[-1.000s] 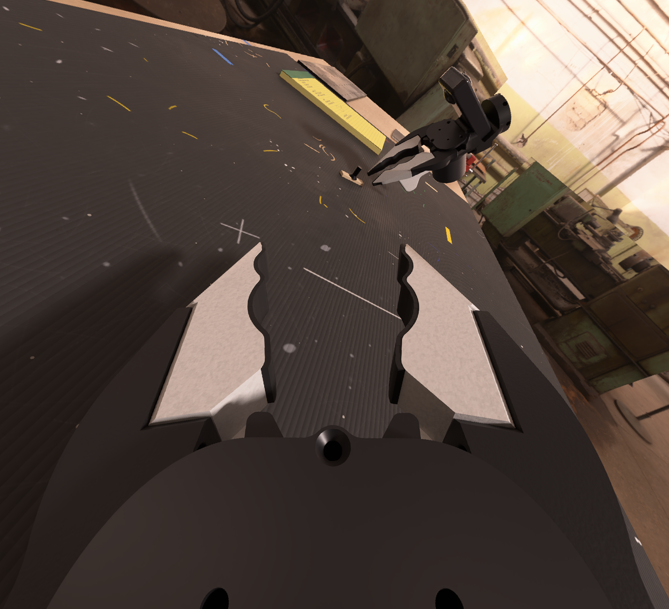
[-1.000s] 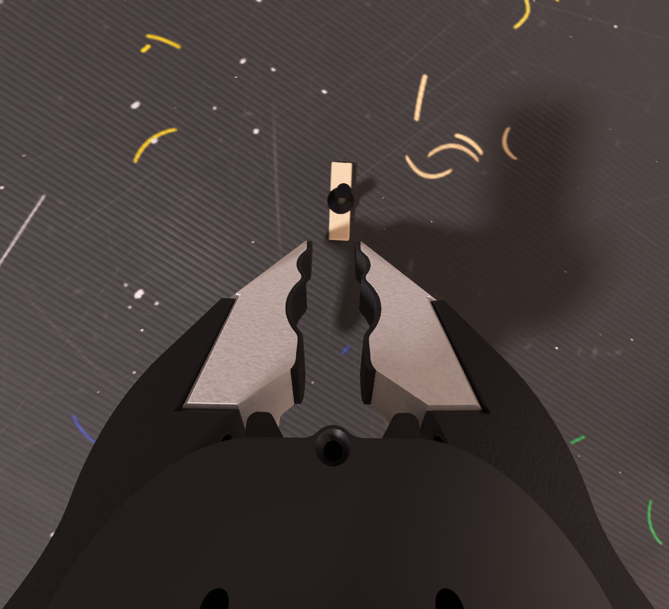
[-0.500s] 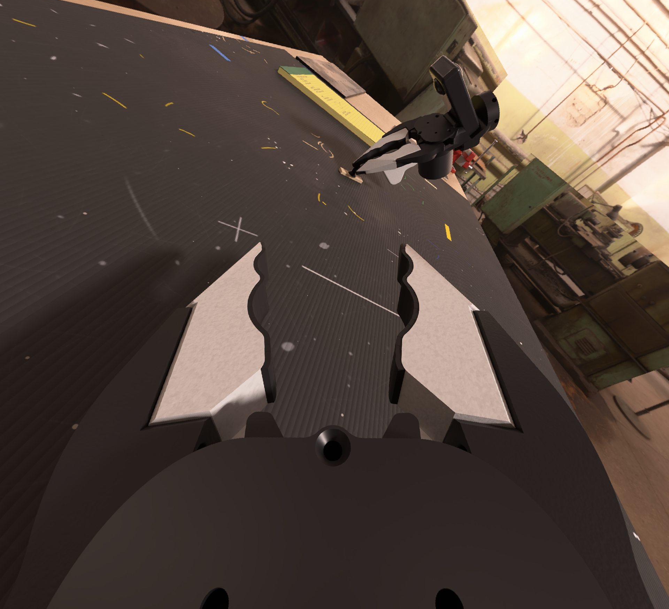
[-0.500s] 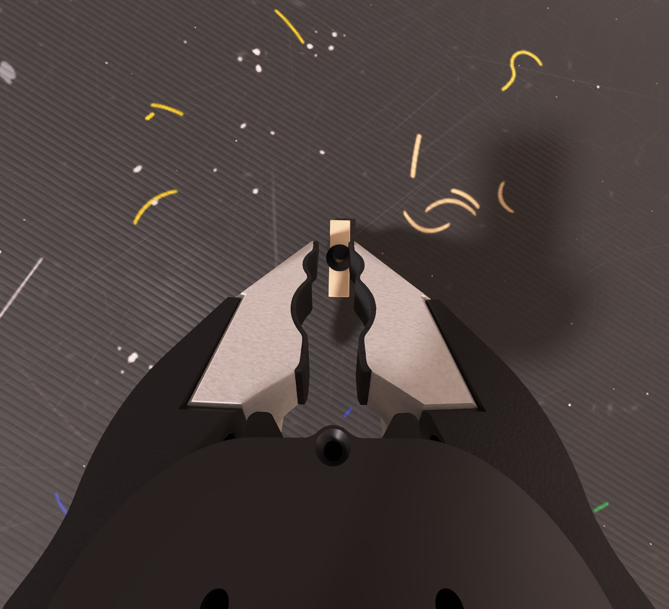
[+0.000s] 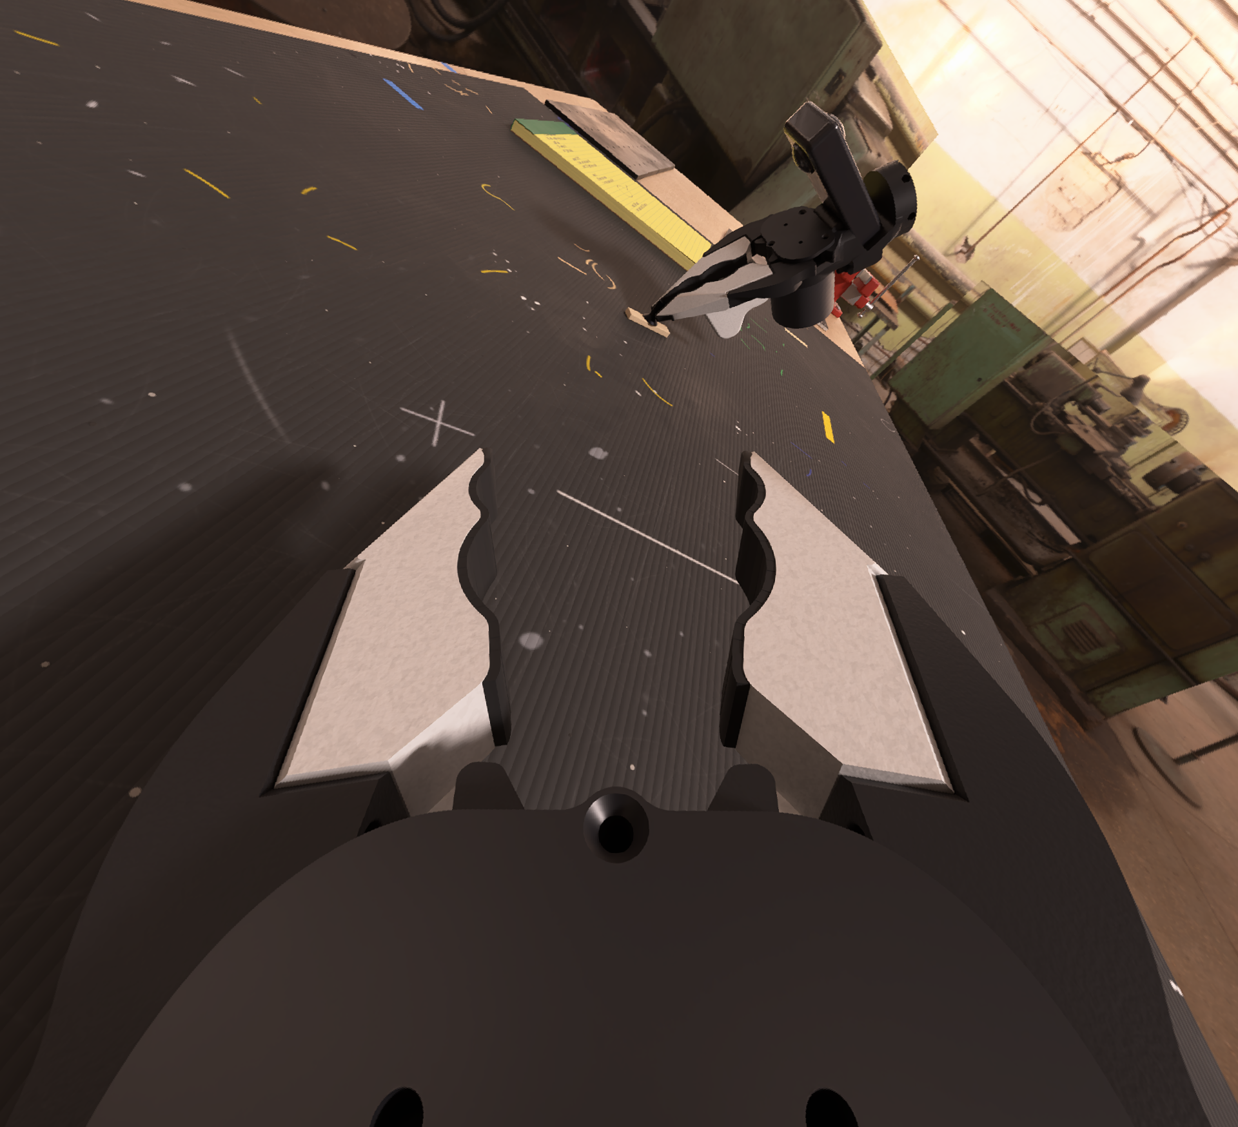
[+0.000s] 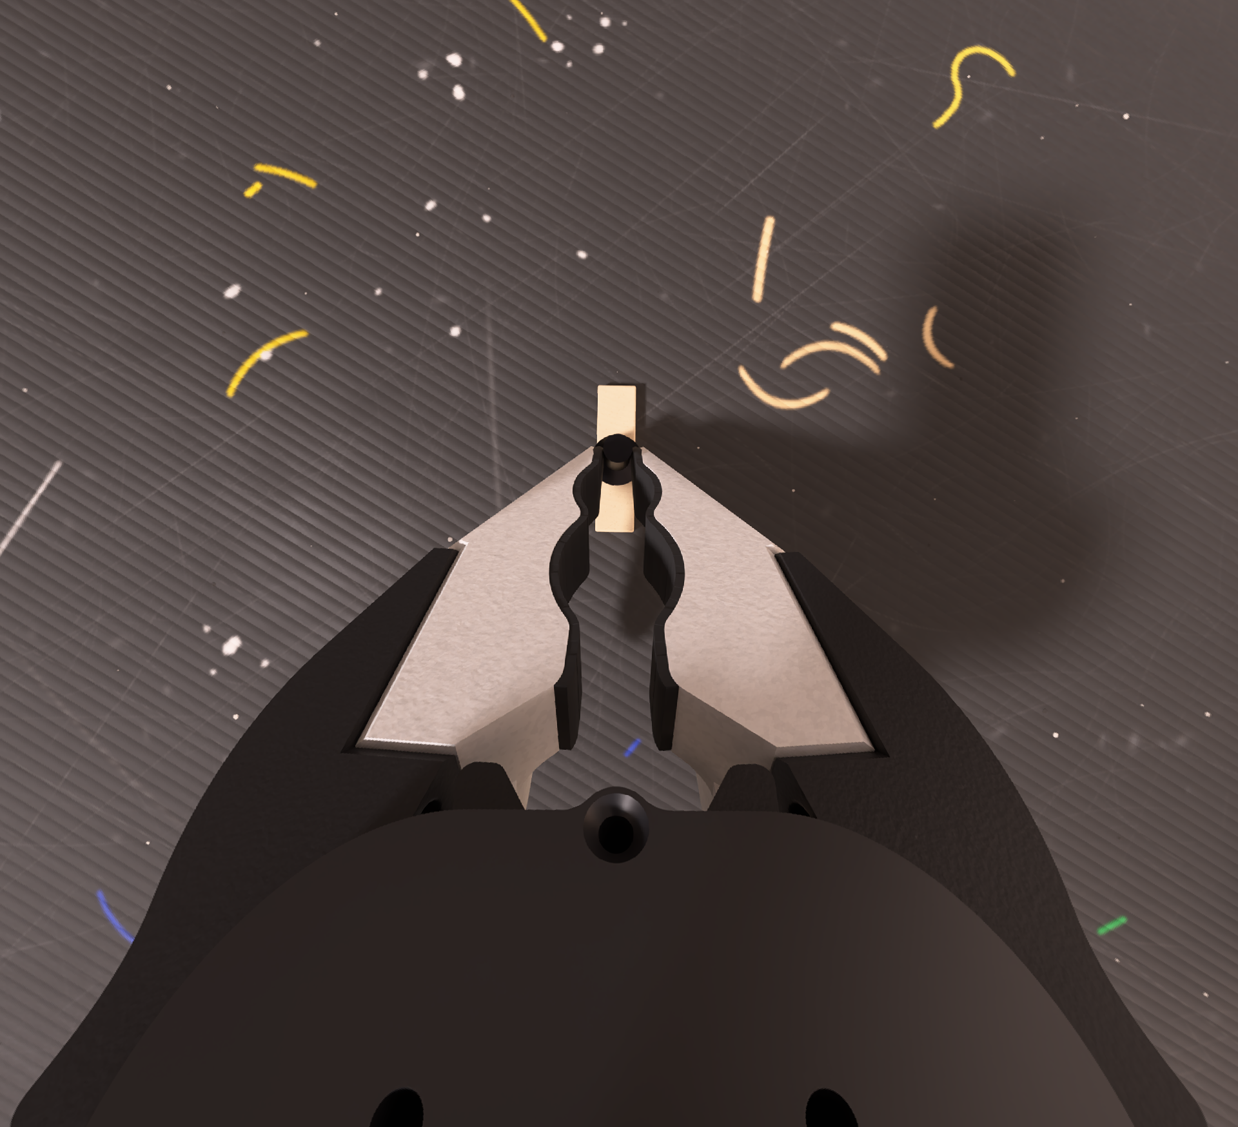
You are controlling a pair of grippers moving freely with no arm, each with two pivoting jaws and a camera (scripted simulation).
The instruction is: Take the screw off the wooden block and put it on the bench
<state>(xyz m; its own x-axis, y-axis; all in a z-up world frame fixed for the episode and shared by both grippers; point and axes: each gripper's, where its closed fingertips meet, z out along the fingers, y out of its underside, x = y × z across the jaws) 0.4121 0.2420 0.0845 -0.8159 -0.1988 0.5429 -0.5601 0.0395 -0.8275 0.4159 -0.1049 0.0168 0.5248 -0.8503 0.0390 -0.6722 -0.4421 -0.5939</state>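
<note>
A small pale wooden block point(image 6: 616, 411) lies flat on the dark bench mat point(image 6: 335, 492). A black screw point(image 6: 615, 452) stands on it. My right gripper point(image 6: 615, 458) points down at the block, its fingertips shut on the screw. In the left wrist view the right gripper point(image 5: 653, 316) shows farther off, its tips touching the block point(image 5: 644, 321); the screw is hidden there. My left gripper point(image 5: 613, 465) is open and empty, low over the mat, well short of the block.
A yellow pad point(image 5: 603, 184) and a grey plate point(image 5: 613, 140) lie near the bench's far edge. Coloured wire scraps point(image 6: 810, 371) and white specks litter the mat. The bench's right edge point(image 5: 891, 418) drops off toward green workshop machines point(image 5: 965, 358).
My right gripper has moved down and forward over the block and closed its fingers on the screw. My left gripper has stayed open and hardly moved.
</note>
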